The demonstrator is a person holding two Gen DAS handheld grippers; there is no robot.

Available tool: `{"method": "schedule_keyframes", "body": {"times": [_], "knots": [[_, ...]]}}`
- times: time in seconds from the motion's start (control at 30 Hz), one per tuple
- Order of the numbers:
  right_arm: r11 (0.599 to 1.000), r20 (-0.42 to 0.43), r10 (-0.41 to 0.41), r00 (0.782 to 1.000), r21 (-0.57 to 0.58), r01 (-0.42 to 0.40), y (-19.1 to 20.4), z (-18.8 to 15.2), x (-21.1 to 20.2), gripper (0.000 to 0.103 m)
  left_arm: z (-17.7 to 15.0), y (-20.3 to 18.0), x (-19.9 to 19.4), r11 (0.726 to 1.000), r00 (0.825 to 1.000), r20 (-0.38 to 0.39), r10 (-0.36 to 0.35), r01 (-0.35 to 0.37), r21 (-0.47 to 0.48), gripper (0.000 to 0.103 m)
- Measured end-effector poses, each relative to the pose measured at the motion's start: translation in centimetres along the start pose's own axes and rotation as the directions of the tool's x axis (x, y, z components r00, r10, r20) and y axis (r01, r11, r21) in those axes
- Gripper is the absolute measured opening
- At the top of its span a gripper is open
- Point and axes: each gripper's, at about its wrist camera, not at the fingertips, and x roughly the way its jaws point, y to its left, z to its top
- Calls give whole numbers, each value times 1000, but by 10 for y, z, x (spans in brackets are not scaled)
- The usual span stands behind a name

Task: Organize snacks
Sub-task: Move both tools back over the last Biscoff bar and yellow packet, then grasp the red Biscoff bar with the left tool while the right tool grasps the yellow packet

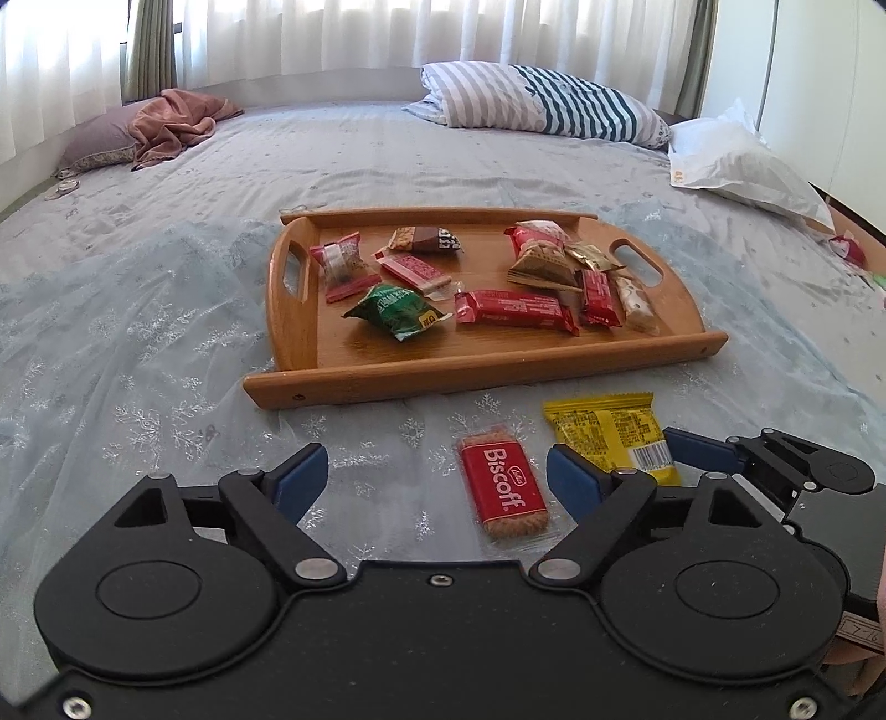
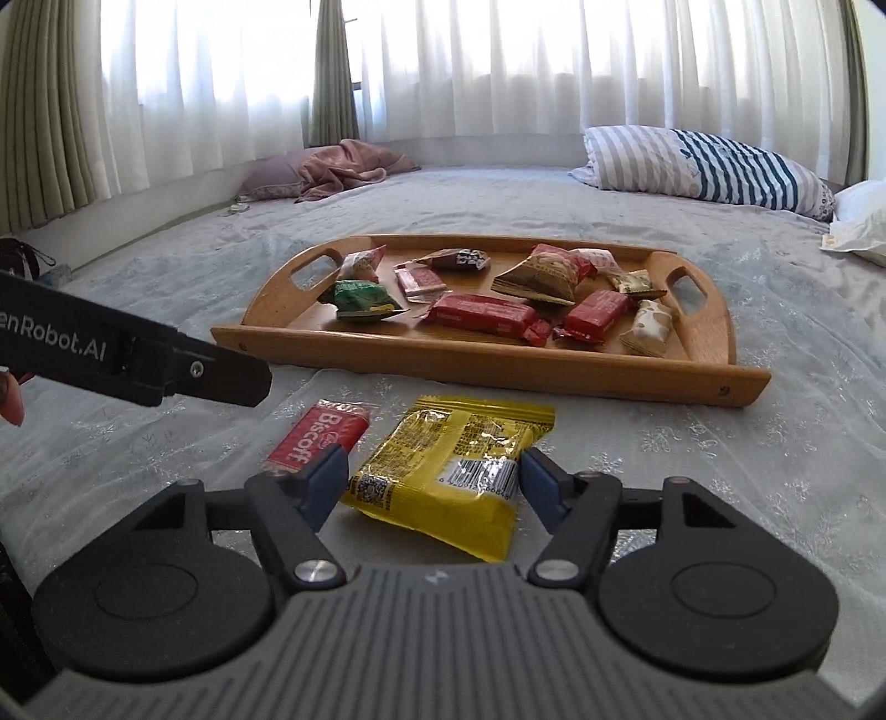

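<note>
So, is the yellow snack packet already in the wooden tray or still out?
Out. The yellow snack packet lies on the bedspread, in front of the wooden tray, beside the Biscoff biscuit.

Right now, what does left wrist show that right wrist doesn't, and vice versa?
Left wrist only: the left gripper open around the Biscoff, pads not touching it; a red packet on the bed far right.

Right wrist only: the right gripper around the yellow packet, pads at its sides, contact unclear; a fingertip at the left edge.

Both: the wooden tray of snacks, the Biscoff and yellow packet lying off it on the bedspread, the striped pillow, curtains.
</note>
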Motion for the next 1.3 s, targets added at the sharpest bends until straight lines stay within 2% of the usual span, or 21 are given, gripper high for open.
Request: {"method": "schedule_keyframes", "body": {"times": [0.13,0.3,0.47,0.6,0.9,1.3], "knots": [[995,21,-91,996,45,90,-13,-3,-6,68,-3,-8,9,1000,1000,-10,-13,13,-8,78],[980,49,-176,983,100,170,-33,-8,-16,68,-8,-21,22,1000,1000,-19,-20,19,-12,71],[976,45,-174,984,144,166,-47,-13,-15,68,-14,-33,39,1000,999,-37,-8,8,-4,62],[977,46,-178,983,128,170,-45,-15,-11,69,-18,-36,48,1000,999,-45,9,-9,-7,55],[978,48,-189,981,99,184,-38,-20,-8,75,-21,-35,54,1000,999,-22,24,-24,0,55],[978,53,-196,979,88,191,-36,-23,-5,78,-26,-33,58,1000,1000,6,28,-28,-2,56]]}}
